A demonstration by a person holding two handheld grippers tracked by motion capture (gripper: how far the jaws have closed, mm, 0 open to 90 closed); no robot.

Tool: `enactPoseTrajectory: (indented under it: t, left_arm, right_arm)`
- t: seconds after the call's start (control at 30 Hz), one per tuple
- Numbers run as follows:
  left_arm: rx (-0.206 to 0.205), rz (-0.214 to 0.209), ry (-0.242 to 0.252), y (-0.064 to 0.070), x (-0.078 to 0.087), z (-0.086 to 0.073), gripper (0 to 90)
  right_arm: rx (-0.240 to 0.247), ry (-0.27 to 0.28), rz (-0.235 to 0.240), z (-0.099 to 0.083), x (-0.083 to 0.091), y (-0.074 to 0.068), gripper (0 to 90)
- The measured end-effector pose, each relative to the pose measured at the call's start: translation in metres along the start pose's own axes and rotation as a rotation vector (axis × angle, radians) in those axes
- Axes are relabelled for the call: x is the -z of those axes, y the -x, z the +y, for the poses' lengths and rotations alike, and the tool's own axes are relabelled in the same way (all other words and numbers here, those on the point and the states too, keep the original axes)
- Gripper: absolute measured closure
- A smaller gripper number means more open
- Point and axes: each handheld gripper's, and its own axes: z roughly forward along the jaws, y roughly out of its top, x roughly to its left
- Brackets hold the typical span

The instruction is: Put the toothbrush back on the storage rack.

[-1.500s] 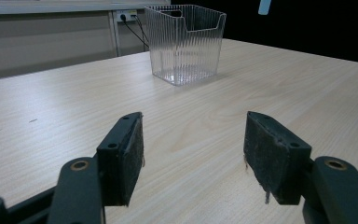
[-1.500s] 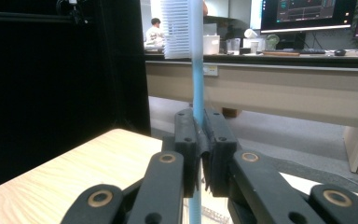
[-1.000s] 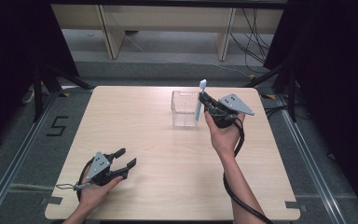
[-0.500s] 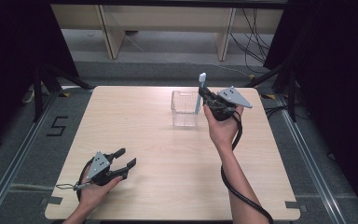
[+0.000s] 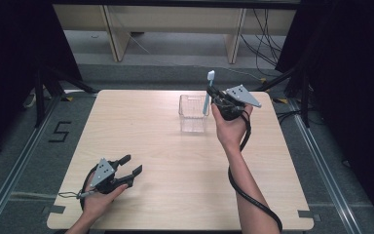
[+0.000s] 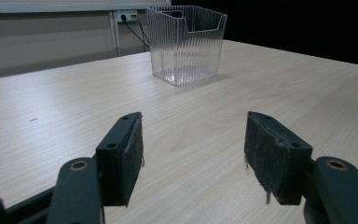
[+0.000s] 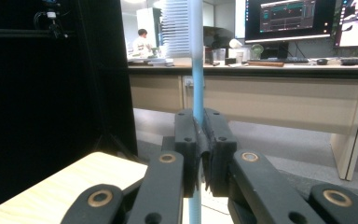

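Observation:
A light blue toothbrush (image 5: 207,95) stands nearly upright, bristles at the top, clamped in my right gripper (image 5: 215,99). The right gripper view has the handle (image 7: 197,70) running up between the shut jaws, with white bristles (image 7: 176,28) facing left. The brush hangs at the right edge of a clear ribbed plastic box (image 5: 193,113) on the far middle of the table; its lower end is over or just inside the box. My left gripper (image 5: 130,166) rests open near the table's front left, empty, pointing at the clear box (image 6: 185,43).
The light wooden table (image 5: 141,131) has bare room across its middle and left. A black cable (image 5: 247,195) trails from the right gripper along the forearm. Beyond the table lie a desk frame and floor cables; a far desk (image 7: 279,65) holds monitors.
The right gripper has carried the toothbrush slightly up and farther back beside the box. The left gripper has stayed still.

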Motion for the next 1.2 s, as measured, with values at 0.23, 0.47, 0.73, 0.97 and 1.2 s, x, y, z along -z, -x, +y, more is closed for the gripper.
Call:
enactPoseTrajectory:
  t: [0.23,0.47,0.73,0.97,1.2]
  left_arm:
    - [0.002,-0.002,0.004,0.000,0.000,0.000,37.0]
    - [0.002,-0.002,0.004,0.000,-0.001,0.000,37.0]
    - [0.003,-0.003,0.005,0.000,0.000,0.000,36.9]
    - [0.007,-0.010,0.024,-0.001,-0.002,-0.001,36.9]
    - [0.003,-0.003,0.005,0.000,0.000,0.000,36.8]
  right_arm:
    - [0.003,0.001,-0.008,0.000,-0.004,0.003,85.8]
    - [0.003,-0.002,-0.025,-0.001,-0.008,0.008,85.8]
    - [-0.004,-0.008,-0.043,-0.006,-0.014,0.012,85.8]
    - [-0.006,-0.020,-0.052,-0.011,-0.018,0.014,85.8]
    - [-0.004,-0.038,-0.058,-0.014,-0.020,0.015,85.8]
